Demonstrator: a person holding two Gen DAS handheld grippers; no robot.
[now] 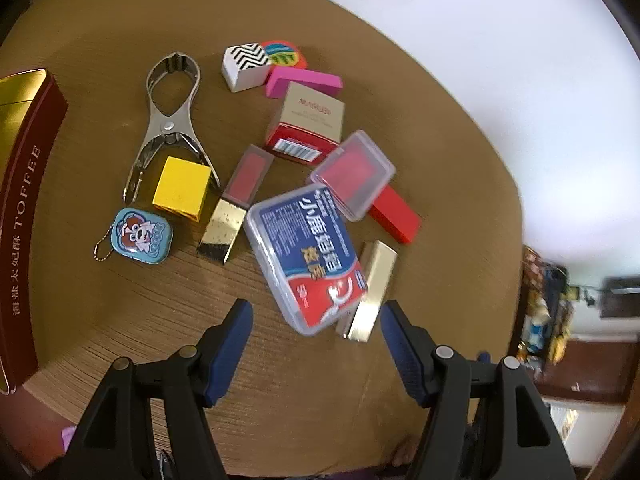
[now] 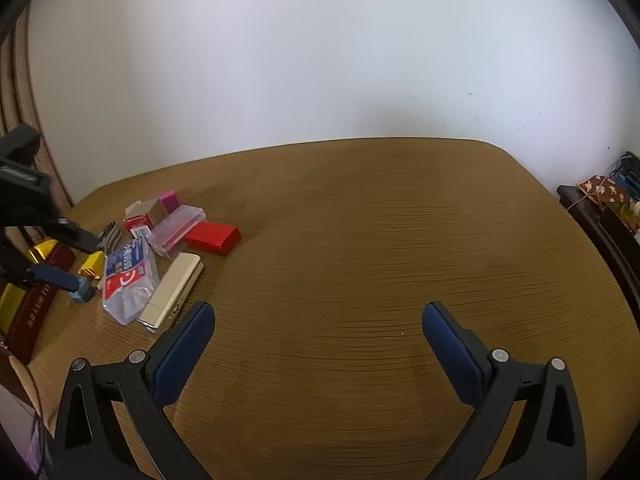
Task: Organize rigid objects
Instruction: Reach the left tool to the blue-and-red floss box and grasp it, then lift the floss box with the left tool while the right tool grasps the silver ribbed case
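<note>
Looking through the left wrist, my left gripper (image 1: 316,316) hangs spread and empty over the floss box (image 1: 306,258), which leans on a gold case (image 1: 370,288); I'd straddle its short sides squarely. Right wrist: right gripper (image 2: 318,320) spread, empty, over bare desk (image 2: 360,240), well apart from the clutter.

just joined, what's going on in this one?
Nothing is held yet. A person's left gripper hovers with jaws open just short of the blue-and-red floss pick box, which leans on a gold bar-shaped case in a clutter of small items. The right gripper is open over bare wooden table.
</note>
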